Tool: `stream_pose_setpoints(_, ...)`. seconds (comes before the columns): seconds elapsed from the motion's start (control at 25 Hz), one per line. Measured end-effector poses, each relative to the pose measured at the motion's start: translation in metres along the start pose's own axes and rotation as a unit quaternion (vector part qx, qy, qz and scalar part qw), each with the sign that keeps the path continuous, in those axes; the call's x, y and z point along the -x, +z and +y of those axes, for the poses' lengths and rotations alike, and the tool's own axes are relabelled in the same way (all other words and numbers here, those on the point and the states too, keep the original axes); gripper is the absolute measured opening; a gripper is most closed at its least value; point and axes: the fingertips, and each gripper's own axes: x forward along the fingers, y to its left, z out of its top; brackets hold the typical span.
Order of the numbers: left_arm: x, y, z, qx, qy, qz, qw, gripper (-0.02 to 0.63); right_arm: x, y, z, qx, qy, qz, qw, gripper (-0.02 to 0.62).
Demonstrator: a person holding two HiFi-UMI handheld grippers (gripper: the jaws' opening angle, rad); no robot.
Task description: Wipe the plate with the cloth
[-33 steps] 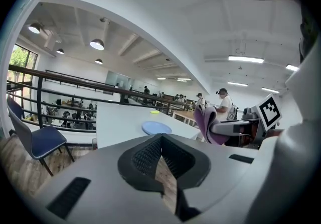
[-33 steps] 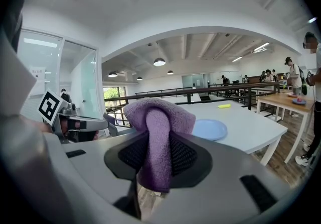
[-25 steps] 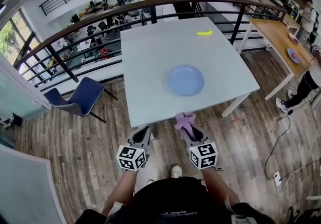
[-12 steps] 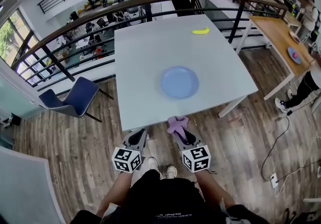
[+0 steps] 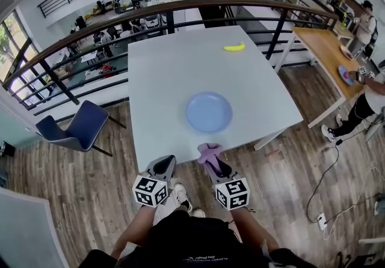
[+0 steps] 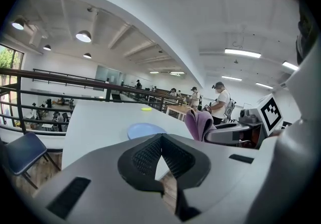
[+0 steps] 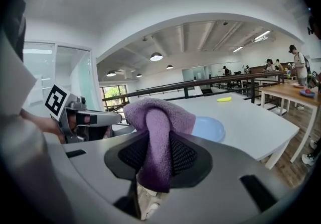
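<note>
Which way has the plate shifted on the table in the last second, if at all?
No. The plate keeps its spot on the table, just as near the front edge and as far from the banana; only the head camera moved.

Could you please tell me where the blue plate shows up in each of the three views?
Head view: the blue plate lies on the middle of the white table, just beyond the purple cloth.
Left gripper view: low centre, just above the jaws.
Right gripper view: right of the cloth, on the table.
Shared landmark: the yellow banana, farther back on the table than the plate in all three.
</note>
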Motion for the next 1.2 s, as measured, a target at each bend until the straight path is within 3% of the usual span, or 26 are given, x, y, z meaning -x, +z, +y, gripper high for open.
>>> stream_pose_setpoints(0.56, -0.071, 0.048, 0.087, 0.011, -0.002, -0.004, 0.9999, 0.012, -0.102, 0.066, -0.028, 0.01, -0.005, -0.002, 1.0, 0.117)
stream_pose_setpoints(1.2, -0.099, 0.068, 0.152, 0.02, -0.002, 0.002, 0.9998, 0.012, -0.191, 0.094, -0.029, 0.009, 0.004, 0.02, 1.0, 0.117)
